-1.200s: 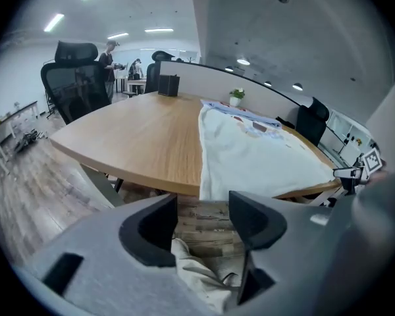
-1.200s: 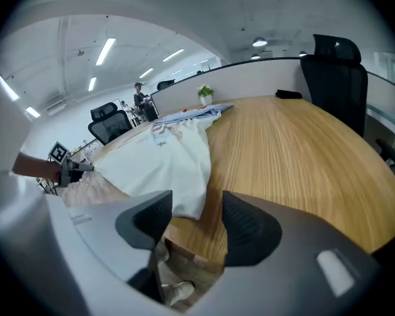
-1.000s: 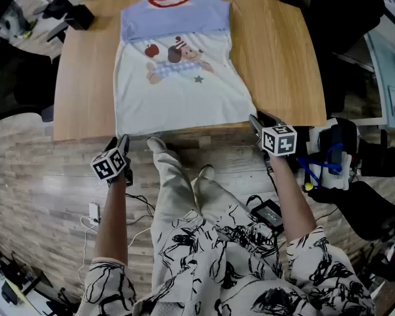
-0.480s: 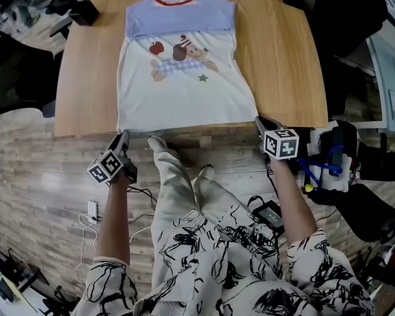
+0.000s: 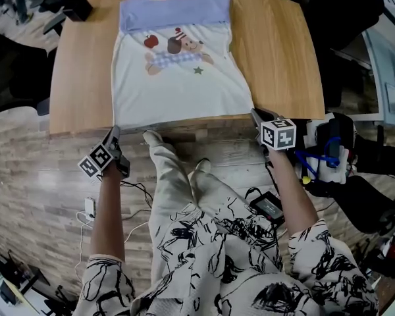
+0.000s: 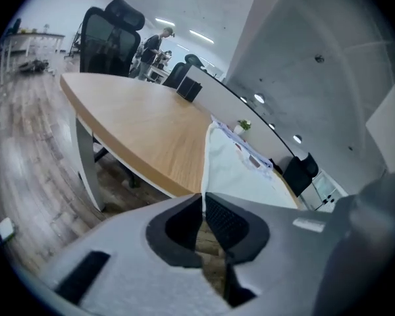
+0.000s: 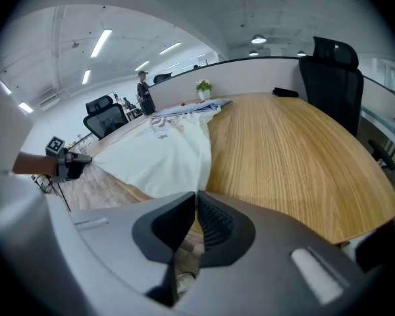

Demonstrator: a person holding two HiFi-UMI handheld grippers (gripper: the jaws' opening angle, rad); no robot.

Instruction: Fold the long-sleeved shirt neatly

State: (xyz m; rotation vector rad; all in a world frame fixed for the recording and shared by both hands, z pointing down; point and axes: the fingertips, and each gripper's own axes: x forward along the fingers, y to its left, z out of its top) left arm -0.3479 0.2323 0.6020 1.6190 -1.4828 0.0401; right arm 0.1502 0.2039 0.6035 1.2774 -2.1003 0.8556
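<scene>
The shirt lies flat on the wooden table, red collar at the far end and a cartoon print on its white front. Its hem runs along the near table edge. My left gripper is at the hem's left corner; its jaws are closing and now pinch the white cloth edge at the tips. At the hem's right corner, my right gripper is shut, and the shirt corner runs into its closed tips.
A black office chair stands at the table's right side and a black object at its far left corner. The person's legs are under the near edge. Blue and white gear sits to the right. Cables lie on the floor.
Both grippers' jaws have closed at the hem corners. The left gripper has rolled and its tip has come up to the shirt's left corner. The right gripper has stayed in place.
</scene>
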